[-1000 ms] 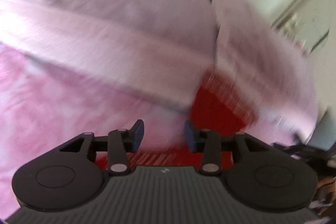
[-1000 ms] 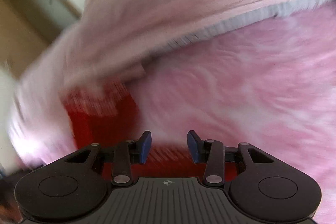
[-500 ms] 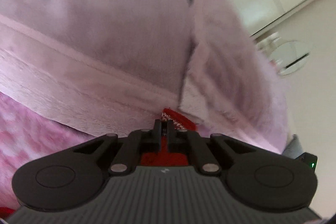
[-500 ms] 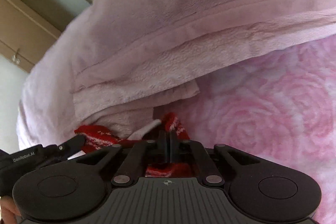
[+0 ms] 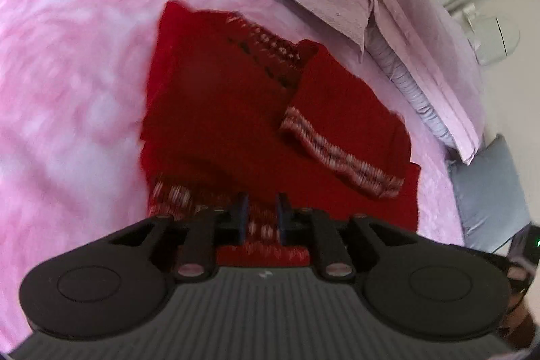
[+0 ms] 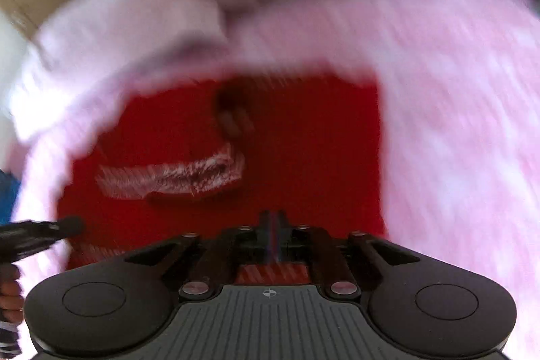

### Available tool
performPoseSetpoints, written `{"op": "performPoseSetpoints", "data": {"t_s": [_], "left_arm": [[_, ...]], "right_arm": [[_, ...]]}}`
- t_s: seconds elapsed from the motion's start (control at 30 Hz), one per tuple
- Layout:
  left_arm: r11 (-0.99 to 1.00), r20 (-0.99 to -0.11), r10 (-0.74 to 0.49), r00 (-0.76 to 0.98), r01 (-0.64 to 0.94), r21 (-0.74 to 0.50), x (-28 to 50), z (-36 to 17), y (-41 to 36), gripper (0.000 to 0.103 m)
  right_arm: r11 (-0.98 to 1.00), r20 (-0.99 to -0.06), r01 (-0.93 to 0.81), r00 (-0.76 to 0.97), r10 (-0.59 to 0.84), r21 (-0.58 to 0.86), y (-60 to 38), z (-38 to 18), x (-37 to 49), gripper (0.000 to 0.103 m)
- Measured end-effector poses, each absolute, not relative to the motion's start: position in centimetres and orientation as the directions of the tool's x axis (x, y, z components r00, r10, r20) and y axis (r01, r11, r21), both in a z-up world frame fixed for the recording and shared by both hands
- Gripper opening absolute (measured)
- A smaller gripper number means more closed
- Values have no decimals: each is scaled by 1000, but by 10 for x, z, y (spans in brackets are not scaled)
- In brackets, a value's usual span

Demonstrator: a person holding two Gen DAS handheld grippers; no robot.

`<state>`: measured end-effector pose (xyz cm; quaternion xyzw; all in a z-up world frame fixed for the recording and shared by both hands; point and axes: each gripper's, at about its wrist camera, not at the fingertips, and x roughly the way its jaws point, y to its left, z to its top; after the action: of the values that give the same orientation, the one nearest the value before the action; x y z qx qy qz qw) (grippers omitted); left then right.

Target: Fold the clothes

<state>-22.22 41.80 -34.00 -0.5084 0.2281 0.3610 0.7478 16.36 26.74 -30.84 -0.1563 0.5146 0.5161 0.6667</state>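
The left gripper (image 5: 261, 213) has its jaws a little apart and opening, over the patterned hem of the red sweater (image 5: 236, 110), which lies folded on the pink blanket (image 5: 74, 63). The right gripper (image 6: 274, 233) looks nearly closed in the blur, jaws opening, nothing visibly pinched. Open blanket surrounds the sweater.

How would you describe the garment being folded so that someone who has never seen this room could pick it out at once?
Start from the pink rose-patterned blanket covering the bed. Lying on it, in front of the pale lilac bedding, is the red knitted sweater. It is the only deep red thing there, with pale patterned bands at its cuff and hem.
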Motion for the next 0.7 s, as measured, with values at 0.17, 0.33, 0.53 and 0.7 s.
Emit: {"op": "performPoseSetpoints", "data": {"t_s": [0.17,0.33,0.53,0.7], "left_arm": [[283,-643,366,673,-739,-611,-201,-321,441,52],[306,-683,346,643,-766,-566,-143,-344,490,43],[378,-584,341,736,-677,-632,-157,-312,477,3],[241,-584,314,748,-658,-713,-190,-319,460,3]], "right_arm": [[464,-760,-758,-64,647,459,264,-288,183,58],[383,-679,-740,-134,722,553,320,-305,193,58],[345,-616,-660,-228,754,668,334,-324,202,3],[449,-551,-340,-321,770,826,297,-328,230,3]]}}
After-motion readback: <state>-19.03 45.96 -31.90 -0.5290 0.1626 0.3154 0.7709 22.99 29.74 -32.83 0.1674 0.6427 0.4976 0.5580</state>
